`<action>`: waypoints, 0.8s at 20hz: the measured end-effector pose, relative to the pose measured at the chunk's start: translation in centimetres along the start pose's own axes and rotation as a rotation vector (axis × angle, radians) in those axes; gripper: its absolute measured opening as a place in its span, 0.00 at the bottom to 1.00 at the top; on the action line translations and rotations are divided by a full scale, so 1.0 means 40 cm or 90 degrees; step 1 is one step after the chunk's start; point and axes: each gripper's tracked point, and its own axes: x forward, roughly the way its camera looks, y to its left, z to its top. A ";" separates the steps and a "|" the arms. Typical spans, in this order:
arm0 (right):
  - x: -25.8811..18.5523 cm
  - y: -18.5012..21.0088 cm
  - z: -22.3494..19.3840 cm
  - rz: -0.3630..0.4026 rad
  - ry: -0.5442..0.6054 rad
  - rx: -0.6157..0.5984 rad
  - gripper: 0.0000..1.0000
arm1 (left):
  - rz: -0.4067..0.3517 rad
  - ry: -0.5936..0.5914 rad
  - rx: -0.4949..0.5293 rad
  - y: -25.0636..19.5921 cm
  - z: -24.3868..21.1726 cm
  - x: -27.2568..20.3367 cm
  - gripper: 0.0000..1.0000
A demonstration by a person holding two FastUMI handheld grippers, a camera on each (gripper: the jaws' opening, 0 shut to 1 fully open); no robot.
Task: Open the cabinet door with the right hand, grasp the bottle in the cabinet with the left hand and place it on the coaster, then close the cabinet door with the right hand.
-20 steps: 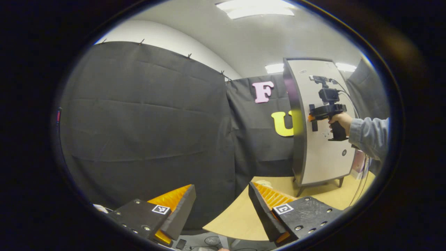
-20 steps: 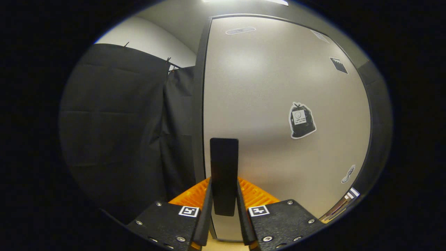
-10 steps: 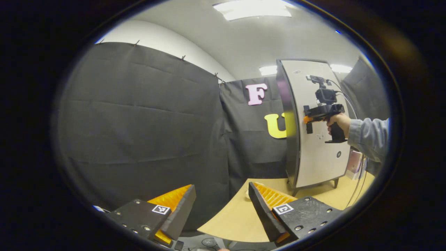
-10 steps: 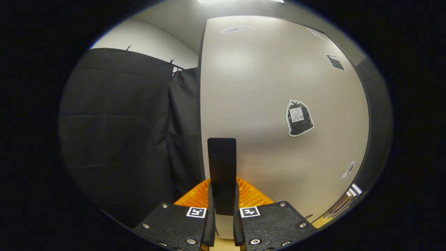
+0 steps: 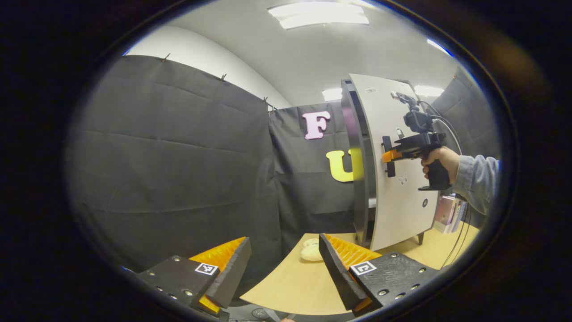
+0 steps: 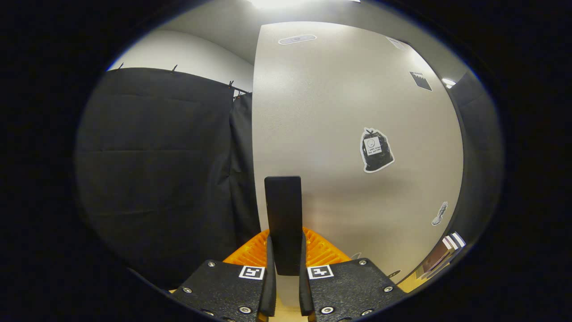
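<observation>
In the right gripper view, my right gripper (image 6: pixel 284 255) is shut on the black upright handle (image 6: pixel 283 219) of the pale cabinet door (image 6: pixel 353 112). From the left gripper view, the same gripper (image 5: pixel 389 155) grips that handle (image 5: pixel 388 156), held by a hand in a grey sleeve. The door (image 5: pixel 402 188) stands partly swung out, and a narrow dark strip of the cabinet's inside (image 5: pixel 365 179) shows beside it. A pale round coaster (image 5: pixel 311 253) lies on the wooden table (image 5: pixel 290 286) left of the cabinet. My left gripper (image 5: pixel 286 268) hangs open and empty over the table's near edge.
Black cloth walls stand to the left and behind the cabinet. Books (image 5: pixel 448 210) lean behind the cabinet at the right, also seen as books (image 6: pixel 442 257) in the right gripper view. Cables hang from the right gripper. Stickers dot the door.
The door has swung outward with the right gripper still shut on its handle, opening a dark gap at its edge. The coaster has come into the left gripper view.
</observation>
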 end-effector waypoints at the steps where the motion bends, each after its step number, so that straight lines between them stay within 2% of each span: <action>1: -0.003 -0.001 -0.001 0.004 0.000 -0.001 0.21 | -0.006 -0.002 0.000 -0.011 0.004 0.001 0.91; 16: -0.049 -0.025 -0.010 0.058 0.011 0.006 0.20 | -0.083 -0.018 -0.004 -0.183 0.022 0.035 0.89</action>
